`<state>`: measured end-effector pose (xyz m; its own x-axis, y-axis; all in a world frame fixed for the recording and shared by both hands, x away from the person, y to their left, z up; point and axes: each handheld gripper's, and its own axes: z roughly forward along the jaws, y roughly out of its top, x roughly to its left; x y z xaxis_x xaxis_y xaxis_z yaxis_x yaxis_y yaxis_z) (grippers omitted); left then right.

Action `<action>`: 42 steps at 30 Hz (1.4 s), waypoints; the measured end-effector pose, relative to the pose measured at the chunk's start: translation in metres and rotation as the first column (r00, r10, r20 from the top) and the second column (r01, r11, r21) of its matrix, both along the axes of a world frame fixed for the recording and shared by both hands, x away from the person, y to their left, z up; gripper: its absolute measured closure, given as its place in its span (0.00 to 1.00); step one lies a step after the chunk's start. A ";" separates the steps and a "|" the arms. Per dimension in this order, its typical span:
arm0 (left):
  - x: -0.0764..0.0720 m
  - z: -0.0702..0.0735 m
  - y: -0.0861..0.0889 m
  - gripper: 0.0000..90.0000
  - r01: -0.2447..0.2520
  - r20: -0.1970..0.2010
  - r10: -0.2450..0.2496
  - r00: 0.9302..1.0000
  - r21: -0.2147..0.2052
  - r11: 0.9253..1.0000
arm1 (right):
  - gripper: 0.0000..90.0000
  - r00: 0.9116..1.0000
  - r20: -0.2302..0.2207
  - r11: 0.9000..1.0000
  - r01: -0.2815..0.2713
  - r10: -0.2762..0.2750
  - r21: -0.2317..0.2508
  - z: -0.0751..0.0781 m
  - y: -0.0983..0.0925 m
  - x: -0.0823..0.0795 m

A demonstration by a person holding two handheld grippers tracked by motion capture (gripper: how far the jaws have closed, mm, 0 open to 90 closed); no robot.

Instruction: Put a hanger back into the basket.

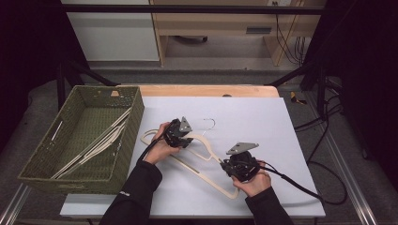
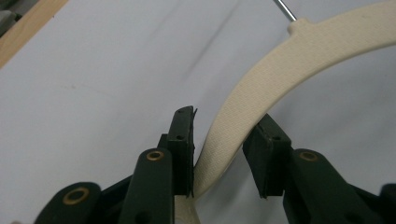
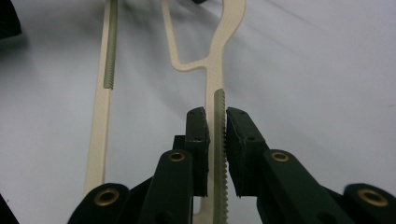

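A cream plastic hanger (image 1: 211, 180) with a metal hook (image 1: 210, 123) lies on the pale sheet in the middle of the table. My left gripper (image 1: 187, 140) is at its curved shoulder near the hook. In the left gripper view the curved arm (image 2: 261, 79) runs slantwise between the jaws and both pads touch it. My right gripper (image 1: 224, 164) is at the hanger's right arm. In the right gripper view its jaws are shut on the thin ribbed edge of the hanger (image 3: 217, 70).
A green woven basket (image 1: 136, 122) stands at the table's left and holds several more cream hangers (image 1: 94, 145). Black cables trail off to the right of the table. A strip of bare wooden tabletop (image 1: 206, 90) shows behind the sheet.
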<state>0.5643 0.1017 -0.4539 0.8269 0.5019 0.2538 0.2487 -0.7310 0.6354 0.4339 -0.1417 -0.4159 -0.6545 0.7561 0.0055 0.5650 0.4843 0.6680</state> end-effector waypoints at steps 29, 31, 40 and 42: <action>-0.052 0.032 0.024 0.84 0.096 0.104 -0.104 0.989 0.079 0.992 | 0.43 0.992 0.107 0.971 -0.086 0.064 0.221 0.000 -0.009 0.037; -0.055 0.033 0.025 0.84 0.090 0.110 -0.098 0.989 0.076 0.993 | 0.43 0.991 0.112 0.965 -0.104 0.079 0.239 0.000 -0.001 0.043; -0.060 0.035 0.027 0.84 0.088 0.106 -0.094 0.990 0.054 0.995 | 0.71 0.984 0.042 0.965 -0.177 0.172 0.193 -0.009 0.040 0.064; -0.061 0.034 0.026 0.84 0.099 0.090 -0.103 0.991 0.047 0.994 | 0.81 0.979 0.012 0.959 -0.200 0.202 0.201 -0.011 0.044 0.068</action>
<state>0.5032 0.1273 -0.4202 0.8448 0.4044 0.3504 0.1146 -0.7764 0.6197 0.5021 -0.0972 -0.4267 -0.7921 0.5918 0.1495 0.4756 0.4449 0.7588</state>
